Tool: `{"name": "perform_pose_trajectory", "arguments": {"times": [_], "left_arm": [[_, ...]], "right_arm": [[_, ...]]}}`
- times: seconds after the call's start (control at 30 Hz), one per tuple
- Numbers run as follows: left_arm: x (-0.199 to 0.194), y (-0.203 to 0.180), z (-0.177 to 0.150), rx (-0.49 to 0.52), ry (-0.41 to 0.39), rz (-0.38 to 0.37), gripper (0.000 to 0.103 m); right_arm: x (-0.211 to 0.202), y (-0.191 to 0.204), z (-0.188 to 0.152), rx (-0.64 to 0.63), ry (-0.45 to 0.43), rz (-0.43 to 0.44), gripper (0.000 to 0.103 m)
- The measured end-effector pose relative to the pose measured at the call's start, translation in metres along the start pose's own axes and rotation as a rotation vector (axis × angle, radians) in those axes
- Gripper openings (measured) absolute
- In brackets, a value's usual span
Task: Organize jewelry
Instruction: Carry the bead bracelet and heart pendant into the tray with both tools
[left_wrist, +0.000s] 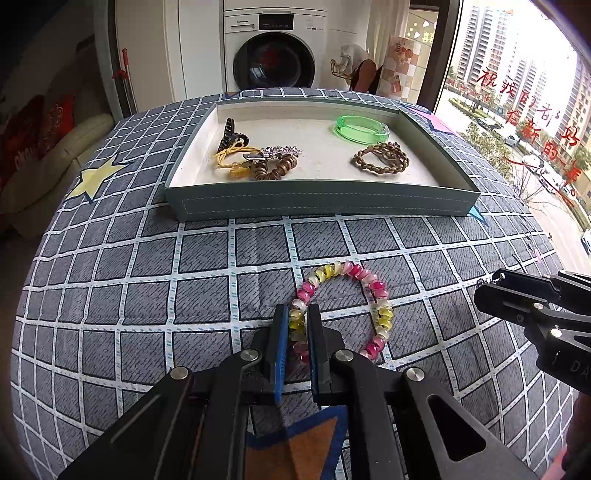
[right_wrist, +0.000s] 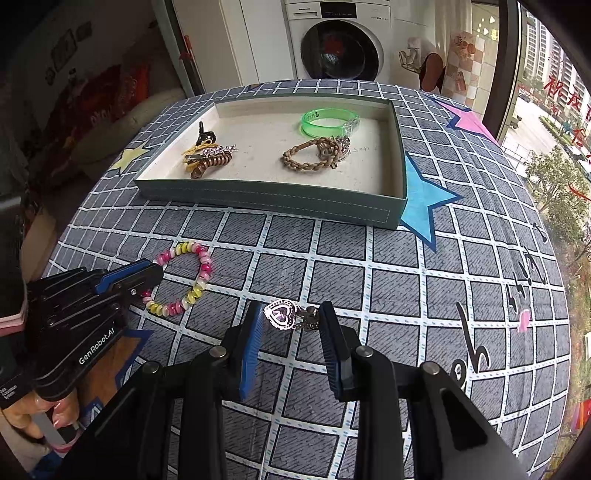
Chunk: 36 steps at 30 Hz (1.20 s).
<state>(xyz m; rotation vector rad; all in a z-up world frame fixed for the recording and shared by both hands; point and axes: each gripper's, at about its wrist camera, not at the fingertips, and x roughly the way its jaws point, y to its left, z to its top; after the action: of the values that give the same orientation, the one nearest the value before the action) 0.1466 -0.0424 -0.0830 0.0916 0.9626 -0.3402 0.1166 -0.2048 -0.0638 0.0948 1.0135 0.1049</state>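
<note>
A pink, yellow and white bead bracelet lies on the checked cloth. My left gripper is shut on the bracelet's near-left side; it also shows in the right wrist view beside the bracelet. My right gripper is open, its fingers on either side of a silver heart pendant with a pink stone that lies on the cloth. A grey-green tray with a white floor stands farther back and holds a green bangle, a brown chain bracelet and a heap of hair clips and ties.
The table wears a grey checked cloth with star patches. A washing machine stands behind the table, a window at the right and a sofa at the left. The right gripper shows at the right edge of the left wrist view.
</note>
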Motion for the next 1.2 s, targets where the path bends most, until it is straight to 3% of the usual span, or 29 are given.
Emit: {"name": "perform_pose_trajectory", "arguments": {"times": [0.33, 0.6, 0.93, 0.97, 1.0, 1.03, 1.07, 1.2], "left_arm": [[-0.021, 0.005, -0.004, 0.000, -0.034, -0.032, 0.021], [-0.019, 0.005, -0.007, 0.012, -0.037, 0.033, 0.021], [-0.008, 0.015, -0.009, -0.020, -0.006, 0.044, 0.021], [-0.007, 0.015, -0.008, -0.019, -0.006, 0.044, 0.026], [-0.006, 0.015, -0.008, -0.018, -0.001, 0.048, 0.066], [-0.005, 0.015, -0.008, -0.020, 0.001, 0.059, 0.091], [-0.007, 0.015, -0.009, -0.023, -0.020, 0.077, 0.103], [-0.005, 0.014, -0.009, -0.004, -0.023, 0.096, 0.103]], "right_arm": [[-0.014, -0.005, -0.011, 0.035, -0.009, 0.040, 0.034], [-0.018, -0.007, -0.014, 0.059, -0.009, 0.052, 0.034], [-0.017, -0.002, -0.014, 0.058, -0.004, 0.069, 0.034], [-0.016, -0.002, -0.014, 0.059, -0.004, 0.070, 0.034], [-0.016, -0.002, -0.014, 0.059, -0.004, 0.071, 0.034], [-0.016, -0.002, -0.014, 0.059, -0.004, 0.072, 0.034], [-0.016, -0.002, -0.014, 0.060, -0.004, 0.072, 0.034], [-0.016, -0.001, -0.015, 0.060, -0.002, 0.071, 0.034]]}}
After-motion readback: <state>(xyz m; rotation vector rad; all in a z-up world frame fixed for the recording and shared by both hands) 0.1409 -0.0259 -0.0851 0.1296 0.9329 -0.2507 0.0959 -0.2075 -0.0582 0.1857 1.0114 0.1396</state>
